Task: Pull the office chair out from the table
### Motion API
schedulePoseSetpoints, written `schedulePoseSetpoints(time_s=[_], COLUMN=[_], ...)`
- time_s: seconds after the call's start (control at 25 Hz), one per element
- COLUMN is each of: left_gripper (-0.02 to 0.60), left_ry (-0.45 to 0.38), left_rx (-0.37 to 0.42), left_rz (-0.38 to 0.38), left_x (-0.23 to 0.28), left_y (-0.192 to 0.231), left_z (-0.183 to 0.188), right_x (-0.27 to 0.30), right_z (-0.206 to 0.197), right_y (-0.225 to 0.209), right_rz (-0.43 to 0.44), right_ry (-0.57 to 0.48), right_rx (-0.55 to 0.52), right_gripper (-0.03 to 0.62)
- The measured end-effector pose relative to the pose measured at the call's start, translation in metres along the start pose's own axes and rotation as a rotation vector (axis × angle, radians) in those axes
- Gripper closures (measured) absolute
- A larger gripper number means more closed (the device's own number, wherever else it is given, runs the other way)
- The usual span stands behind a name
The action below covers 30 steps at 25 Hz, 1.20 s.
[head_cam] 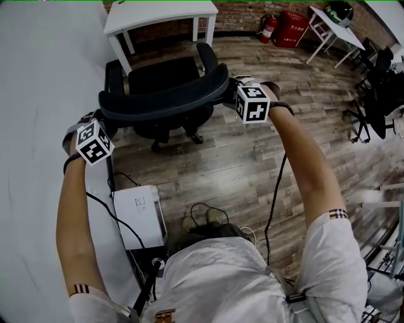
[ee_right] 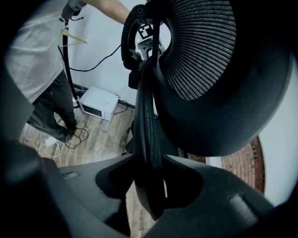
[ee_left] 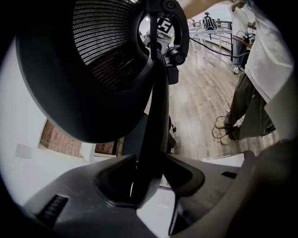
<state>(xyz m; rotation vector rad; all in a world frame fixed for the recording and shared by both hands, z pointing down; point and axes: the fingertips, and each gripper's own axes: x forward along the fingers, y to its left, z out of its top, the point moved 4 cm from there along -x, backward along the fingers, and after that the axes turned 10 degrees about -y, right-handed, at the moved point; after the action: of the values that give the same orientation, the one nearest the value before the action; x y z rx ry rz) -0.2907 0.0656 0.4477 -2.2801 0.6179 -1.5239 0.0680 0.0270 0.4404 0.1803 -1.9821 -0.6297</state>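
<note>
The black office chair (head_cam: 165, 79) stands on the wood floor a little out from the white table (head_cam: 161, 16), its curved backrest (head_cam: 164, 104) towards me. My left gripper (head_cam: 106, 121) is at the backrest's left end and my right gripper (head_cam: 230, 89) at its right end. In the left gripper view the backrest's rim (ee_left: 156, 116) runs between the jaws of the left gripper (ee_left: 144, 186), with a sliver of light beside it. The right gripper (ee_right: 149, 186) likewise has the rim (ee_right: 146, 116) between its jaws, with a thin gap. Both stand open around the rim.
A white box (head_cam: 139, 214) with cables sits on the floor by the white wall at my left. A fire extinguisher (head_cam: 268, 28) and red case (head_cam: 291, 28) stand at the back wall. Another white table (head_cam: 334, 28) and dark chairs (head_cam: 379, 94) are at the right.
</note>
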Motion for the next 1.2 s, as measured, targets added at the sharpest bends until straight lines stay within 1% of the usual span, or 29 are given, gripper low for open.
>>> schedulePoseSetpoints(time_s=[0.08, 0.16, 0.24, 0.36, 0.44, 0.52, 0.64, 0.76, 0.88, 1.0, 1.08, 1.2], left_gripper=[0.395, 0.375, 0.347, 0.339, 0.339, 0.339, 0.339, 0.339, 0.339, 0.348, 0.364, 0.407], left_ry=[0.014, 0.020, 0.019, -0.005, -0.037, -0.094, -0.229, -0.413, -0.654, -0.889, -1.018, -1.160], left_rx=[0.006, 0.013, 0.012, -0.010, -0.042, -0.096, -0.201, -0.320, -0.455, -0.545, -0.602, -0.667], left_rz=[0.001, 0.014, 0.039, 0.084, 0.114, 0.154, 0.220, 0.289, 0.350, 0.386, 0.392, 0.387], left_x=[-0.003, -0.008, -0.019, -0.040, -0.056, -0.072, -0.094, -0.116, -0.145, -0.175, -0.192, -0.205], left_y=[-0.001, -0.001, 0.002, 0.003, -0.001, -0.007, -0.019, -0.030, -0.037, -0.043, -0.049, -0.060], left_z=[0.002, 0.006, 0.008, 0.010, 0.012, 0.016, 0.032, 0.057, 0.095, 0.138, 0.165, 0.195], right_x=[-0.001, -0.005, -0.011, -0.025, -0.040, -0.059, -0.089, -0.115, -0.136, -0.156, -0.169, -0.185], right_z=[-0.003, -0.006, -0.007, -0.008, -0.009, -0.009, -0.008, 0.005, 0.027, 0.052, 0.072, 0.099], right_y=[-0.003, -0.005, -0.005, -0.004, -0.004, -0.003, 0.002, 0.011, 0.021, 0.031, 0.036, 0.046], right_rz=[-0.032, -0.056, -0.072, -0.109, -0.141, -0.172, -0.223, -0.284, -0.345, -0.399, -0.434, -0.467], right_ry=[0.018, 0.034, 0.043, 0.044, 0.031, 0.010, -0.037, -0.138, -0.289, -0.447, -0.562, -0.727], right_rx=[-0.001, -0.002, -0.012, -0.021, -0.006, 0.023, 0.088, 0.175, 0.276, 0.364, 0.415, 0.489], right_gripper=[0.387, 0.344, 0.336, 0.335, 0.335, 0.335, 0.336, 0.349, 0.355, 0.367, 0.390, 0.430])
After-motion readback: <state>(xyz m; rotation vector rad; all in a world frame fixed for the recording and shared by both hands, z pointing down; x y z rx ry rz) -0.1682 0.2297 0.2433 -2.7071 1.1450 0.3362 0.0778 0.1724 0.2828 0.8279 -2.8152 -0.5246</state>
